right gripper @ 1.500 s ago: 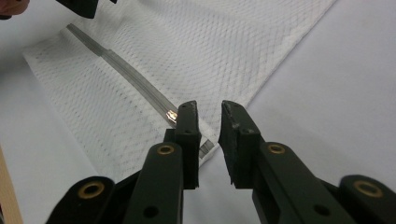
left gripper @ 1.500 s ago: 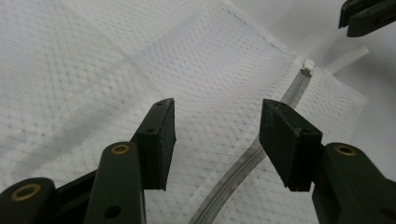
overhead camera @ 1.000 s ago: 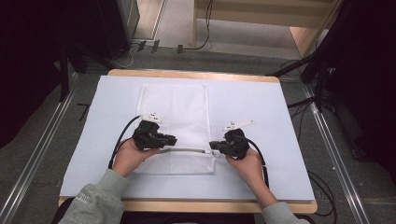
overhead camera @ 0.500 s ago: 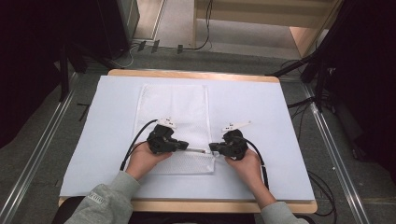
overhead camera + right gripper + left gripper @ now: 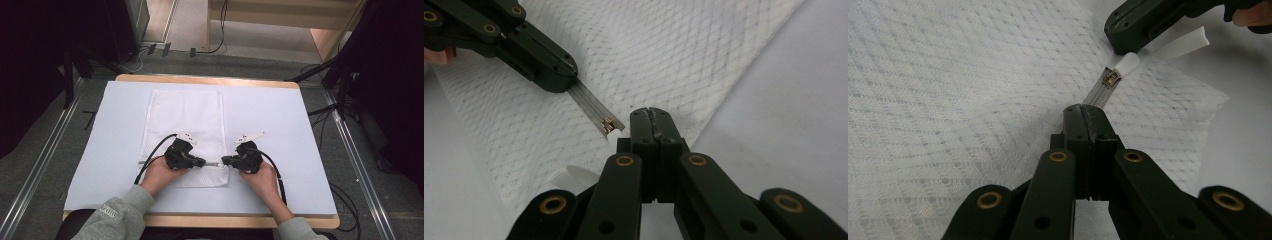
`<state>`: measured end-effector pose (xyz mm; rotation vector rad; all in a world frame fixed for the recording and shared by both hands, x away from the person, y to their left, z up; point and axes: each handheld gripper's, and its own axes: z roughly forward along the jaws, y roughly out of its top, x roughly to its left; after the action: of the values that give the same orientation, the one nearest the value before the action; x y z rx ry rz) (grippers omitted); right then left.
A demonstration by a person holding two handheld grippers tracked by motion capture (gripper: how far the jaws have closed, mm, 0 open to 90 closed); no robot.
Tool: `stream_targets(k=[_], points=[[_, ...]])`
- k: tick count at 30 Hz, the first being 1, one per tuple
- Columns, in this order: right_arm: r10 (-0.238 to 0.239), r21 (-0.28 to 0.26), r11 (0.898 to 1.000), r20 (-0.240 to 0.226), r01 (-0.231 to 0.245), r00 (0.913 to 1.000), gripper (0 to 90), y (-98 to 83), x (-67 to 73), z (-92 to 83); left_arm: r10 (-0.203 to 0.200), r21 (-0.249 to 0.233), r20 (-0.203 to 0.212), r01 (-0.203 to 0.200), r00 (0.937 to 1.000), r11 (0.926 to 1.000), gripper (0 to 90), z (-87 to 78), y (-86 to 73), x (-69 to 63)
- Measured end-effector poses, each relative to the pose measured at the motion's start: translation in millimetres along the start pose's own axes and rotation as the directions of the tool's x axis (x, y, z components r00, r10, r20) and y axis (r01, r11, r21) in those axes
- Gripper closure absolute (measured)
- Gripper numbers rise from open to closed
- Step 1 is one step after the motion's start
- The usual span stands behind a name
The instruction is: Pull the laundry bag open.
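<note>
From the high view, the white mesh bag (image 5: 184, 135) lies flat on the pale mat (image 5: 300, 150), long axis running away from the person, its zipper (image 5: 214, 163) edge crossways at the near end. The left gripper (image 5: 202, 162) and right gripper (image 5: 225, 161) point at each other along that zipper line, tips close, a short stretch of zipper between them. Both hands rest at the bag's near edge.

Over to the left gripper view: the left gripper (image 5: 1083, 111) has just closed, jaws tight together, clamped on the grey zipper tape, which runs up and to the right from the tips. There's the small brass slider (image 5: 1109, 79) with its white pull tab (image 5: 1126, 63), and the right gripper (image 5: 1128, 47) comes down from the top right onto that tab.

Now the right gripper view: the right gripper (image 5: 651, 112) has jaws pressed together; the pull tab (image 5: 613, 136) slips in just at their left side, so the grip looks to be on it, though the pinch itself is hidden. The slider (image 5: 608, 124) sits right beside the tips, the zipper (image 5: 589, 102) slanting up-left to the left gripper (image 5: 559, 82), which is clamped on its far end.
</note>
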<state>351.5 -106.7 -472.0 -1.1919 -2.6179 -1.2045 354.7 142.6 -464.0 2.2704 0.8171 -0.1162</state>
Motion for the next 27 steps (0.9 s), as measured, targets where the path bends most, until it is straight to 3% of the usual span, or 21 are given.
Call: stream_targets(k=[18, 21, 27], points=[[-0.059, -0.002, 0.998, -0.036, 0.059, 0.9976, 90.0, 1.2, 19.0, 6.7, -0.006, -0.002, 0.008, 0.006, 0.9999, 1.0, 87.0, -1.6, 0.1, 1.0], [-0.075, -0.03, 0.997, -0.025, 0.074, 0.9969, 90.0, 3.0, 21.3, 4.1, -0.017, -0.014, 0.008, 0.017, 0.9998, 0.9998, 84.4, -6.3, 0.9, 0.5], [-0.07, -0.03, 0.997, 0.013, 0.07, 0.9975, 90.0, 2.0, 14.4, -2.8, -0.014, -0.029, 0.016, 0.015, 0.9998, 0.9995, 77.6, -9.4, 4.6, -3.0]])
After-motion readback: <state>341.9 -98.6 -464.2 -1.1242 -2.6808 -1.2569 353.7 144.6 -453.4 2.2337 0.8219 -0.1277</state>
